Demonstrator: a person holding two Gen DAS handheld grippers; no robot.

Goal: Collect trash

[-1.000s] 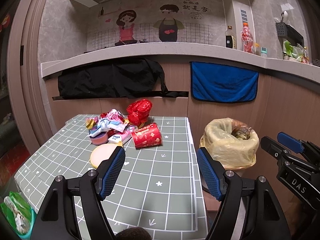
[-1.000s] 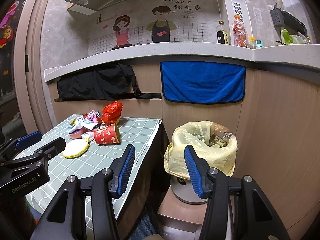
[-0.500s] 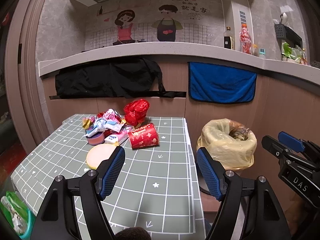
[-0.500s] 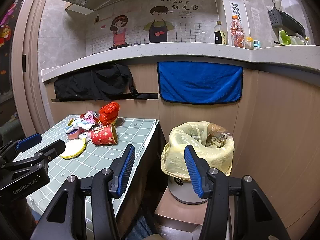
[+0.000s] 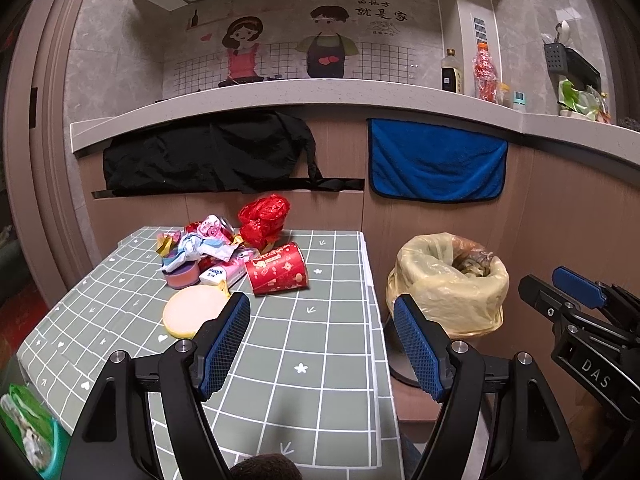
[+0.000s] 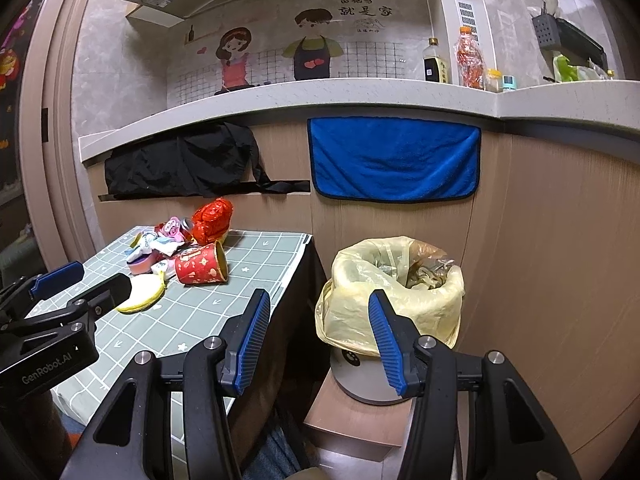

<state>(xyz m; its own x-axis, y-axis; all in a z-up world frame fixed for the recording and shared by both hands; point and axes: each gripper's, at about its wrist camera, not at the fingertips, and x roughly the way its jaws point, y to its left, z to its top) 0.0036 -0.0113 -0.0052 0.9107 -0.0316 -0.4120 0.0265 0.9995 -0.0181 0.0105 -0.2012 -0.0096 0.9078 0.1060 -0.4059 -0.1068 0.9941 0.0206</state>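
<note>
A pile of trash lies at the far side of the green checked table [image 5: 320, 360]: a red paper cup [image 5: 278, 268] on its side, a crumpled red bag [image 5: 264, 218], coloured wrappers [image 5: 200, 246] and a round pale disc [image 5: 192, 314]. A bin lined with a yellow bag [image 5: 448, 280] stands to the right of the table, with trash inside. My left gripper [image 5: 320, 344] hangs open over the table's near half, short of the pile, with nothing between its blue pads. My right gripper [image 6: 316, 328] is open and empty in front of the bin [image 6: 392, 280].
A black cloth [image 5: 208, 156] and a blue towel [image 5: 436, 160] hang from the counter edge behind. Bottles [image 5: 486, 72] stand on the counter. The bin rests on a low wooden step [image 6: 352, 416]. A green packet [image 5: 28, 432] lies at the lower left.
</note>
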